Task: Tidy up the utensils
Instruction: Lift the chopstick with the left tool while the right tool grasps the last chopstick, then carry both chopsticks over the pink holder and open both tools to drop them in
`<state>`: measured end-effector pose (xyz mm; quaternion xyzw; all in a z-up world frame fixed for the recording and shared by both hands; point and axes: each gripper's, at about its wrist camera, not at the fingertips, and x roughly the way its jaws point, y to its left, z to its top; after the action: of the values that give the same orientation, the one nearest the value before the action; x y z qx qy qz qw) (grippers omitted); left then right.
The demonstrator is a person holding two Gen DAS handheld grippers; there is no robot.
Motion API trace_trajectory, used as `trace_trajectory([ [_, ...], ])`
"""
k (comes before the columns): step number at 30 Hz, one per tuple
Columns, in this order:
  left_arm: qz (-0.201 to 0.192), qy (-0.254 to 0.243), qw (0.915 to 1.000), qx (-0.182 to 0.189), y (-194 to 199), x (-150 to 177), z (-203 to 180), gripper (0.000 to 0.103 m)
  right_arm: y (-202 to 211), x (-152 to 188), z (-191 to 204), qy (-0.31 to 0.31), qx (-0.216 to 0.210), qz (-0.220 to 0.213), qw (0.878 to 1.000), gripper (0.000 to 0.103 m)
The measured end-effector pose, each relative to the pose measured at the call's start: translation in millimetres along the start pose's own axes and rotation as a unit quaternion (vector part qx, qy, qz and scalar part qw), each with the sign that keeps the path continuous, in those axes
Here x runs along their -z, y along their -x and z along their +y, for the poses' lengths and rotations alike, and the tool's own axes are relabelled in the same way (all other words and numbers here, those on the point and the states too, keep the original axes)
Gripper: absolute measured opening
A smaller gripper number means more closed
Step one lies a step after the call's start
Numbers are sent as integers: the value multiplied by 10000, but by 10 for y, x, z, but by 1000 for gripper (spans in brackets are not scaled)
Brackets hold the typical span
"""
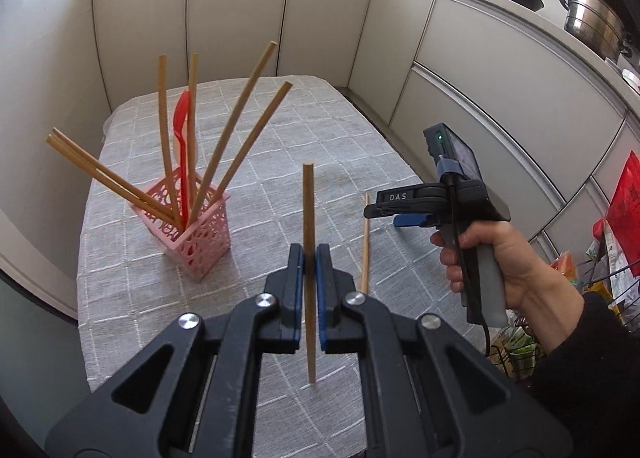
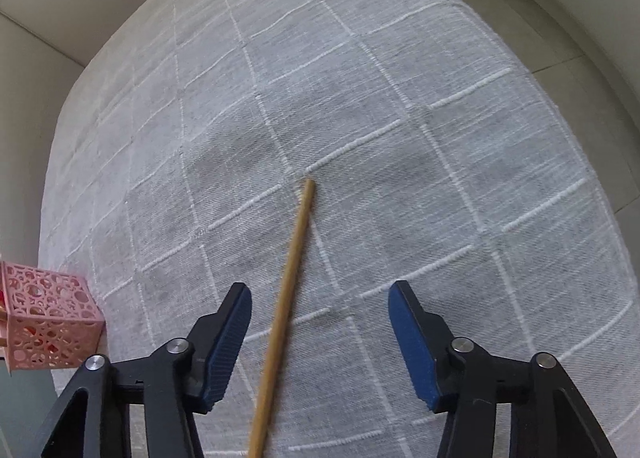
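A chopstick [image 1: 308,217] is being held upright by the left gripper [image 1: 309,258]; another stick [image 2: 286,298] is lying between the right gripper's [image 2: 320,314] wide fingers.

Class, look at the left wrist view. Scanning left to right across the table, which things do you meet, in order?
Pink holder with chopsticks and a red spoon → chopstick clamped in the left gripper → chopstick lying on the cloth → right gripper.

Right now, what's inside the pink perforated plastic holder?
The pink perforated plastic holder contains six wooden chopsticks fanned outward and one red plastic spoon. Their lower ends are hidden behind the walls, as is the holder's bottom.
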<state>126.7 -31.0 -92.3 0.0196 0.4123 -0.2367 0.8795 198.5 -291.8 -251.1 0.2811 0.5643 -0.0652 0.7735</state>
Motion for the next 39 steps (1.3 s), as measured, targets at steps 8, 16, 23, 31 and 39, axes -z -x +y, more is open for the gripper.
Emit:
trace_trajectory([
  [8, -59, 179, 9998, -6, 83, 5, 155, 7, -200, -2, 321, 521, 823, -317, 9947, 27],
  [16, -65, 331, 9994, -74, 92, -4, 257, 7, -148, 6, 188, 322, 547, -223, 9977, 6],
  [23, -84, 404, 9990, -150, 93, 0, 293, 7, 163, 73, 183, 400, 154, -347, 9985, 5],
  [31, -204, 312, 9989, -301, 194, -3, 264, 7, 771, 325, 433, 900, -303, -791, 9923, 5],
  [39, -623, 417, 9966, -333, 551, -64, 343, 7, 1395, 626, 743, 1348, -723, -1445, 9776, 6],
])
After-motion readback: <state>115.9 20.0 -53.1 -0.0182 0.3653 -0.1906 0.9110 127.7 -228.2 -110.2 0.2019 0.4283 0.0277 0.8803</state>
